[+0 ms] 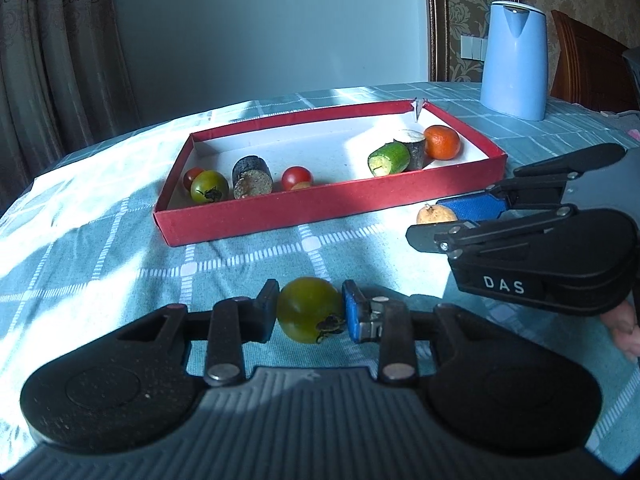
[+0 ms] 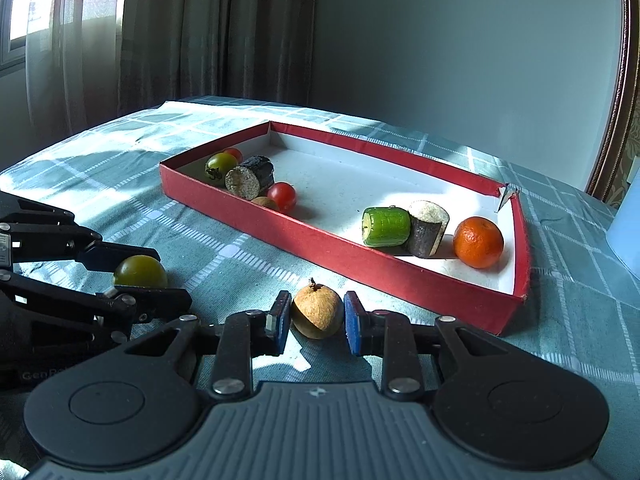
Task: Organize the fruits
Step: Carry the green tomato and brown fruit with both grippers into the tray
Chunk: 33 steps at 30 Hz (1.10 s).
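Observation:
My left gripper [image 1: 310, 311] is shut on a green tomato [image 1: 307, 307] just above the checked tablecloth, in front of the red tray [image 1: 320, 206]. To its right, my right gripper [image 2: 316, 317] is shut on a small brown longan [image 2: 317, 311] near the tray's front wall [image 2: 360, 264]. From the right wrist view the left gripper [image 2: 138, 276] and its green tomato [image 2: 140, 270] show at the left. Inside the tray lie a green tomato [image 1: 209, 186], red tomatoes [image 1: 296, 177], dark cylinder pieces [image 1: 252, 178], a cucumber piece [image 1: 389, 159] and an orange [image 1: 441, 142].
A blue kettle [image 1: 514, 60] stands behind the tray at the right, with a wooden chair back [image 1: 588, 64] beyond it. Curtains [image 1: 52, 52] hang at the far left. Part of a hand [image 1: 626, 328] shows at the right edge.

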{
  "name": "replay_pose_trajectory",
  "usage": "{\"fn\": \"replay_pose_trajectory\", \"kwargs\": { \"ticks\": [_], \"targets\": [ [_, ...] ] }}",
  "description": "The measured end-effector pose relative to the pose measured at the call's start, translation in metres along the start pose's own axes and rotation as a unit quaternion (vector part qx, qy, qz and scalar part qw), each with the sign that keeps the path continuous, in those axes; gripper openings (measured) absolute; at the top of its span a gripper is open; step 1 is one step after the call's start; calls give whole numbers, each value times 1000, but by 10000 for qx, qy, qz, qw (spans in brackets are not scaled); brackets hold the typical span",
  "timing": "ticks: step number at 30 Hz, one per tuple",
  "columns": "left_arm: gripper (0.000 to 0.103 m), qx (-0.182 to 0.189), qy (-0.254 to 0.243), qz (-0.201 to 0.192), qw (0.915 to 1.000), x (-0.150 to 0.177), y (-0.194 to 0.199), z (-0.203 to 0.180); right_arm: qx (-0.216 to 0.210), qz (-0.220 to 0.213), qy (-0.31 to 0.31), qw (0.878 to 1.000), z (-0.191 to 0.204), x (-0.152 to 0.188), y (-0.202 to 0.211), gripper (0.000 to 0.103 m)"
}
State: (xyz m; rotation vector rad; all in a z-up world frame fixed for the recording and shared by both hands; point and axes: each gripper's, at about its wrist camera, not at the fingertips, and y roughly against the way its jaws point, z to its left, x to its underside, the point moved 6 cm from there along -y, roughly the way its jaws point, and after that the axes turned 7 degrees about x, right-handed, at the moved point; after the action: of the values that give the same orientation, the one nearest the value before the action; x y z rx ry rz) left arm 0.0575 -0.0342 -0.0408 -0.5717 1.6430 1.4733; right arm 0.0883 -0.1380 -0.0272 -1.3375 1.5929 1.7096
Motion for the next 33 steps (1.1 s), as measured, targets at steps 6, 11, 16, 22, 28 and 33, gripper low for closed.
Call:
{"fn": "replay_pose_trajectory", "kwargs": {
  "ticks": [6,11,16,22,28,33],
  "targets": [
    [31,-505,97,42,9987,-5,-7,0,111,-70,-23,9999,-3,0,2,28],
    [31,-603,69,61,9981,-6,-9,-2,134,-93,-79,9998,-5,0,4,28],
    [31,-610,79,77,9981,-7,-11,-1,149,-79,-111,9998,-6,0,3,28],
    [31,-628,74,80,9980,-7,-11,-1,180,-161,-172,9996,-9,-2,6,28],
    [31,-624,-31,88,9980,-12,-13,-6,204,-288,-274,9990,-15,-7,12,28],
    [31,-479,29,-61,9988,-31,-12,-7,386,-547,-434,9968,-31,-22,15,28]
  ]
}}
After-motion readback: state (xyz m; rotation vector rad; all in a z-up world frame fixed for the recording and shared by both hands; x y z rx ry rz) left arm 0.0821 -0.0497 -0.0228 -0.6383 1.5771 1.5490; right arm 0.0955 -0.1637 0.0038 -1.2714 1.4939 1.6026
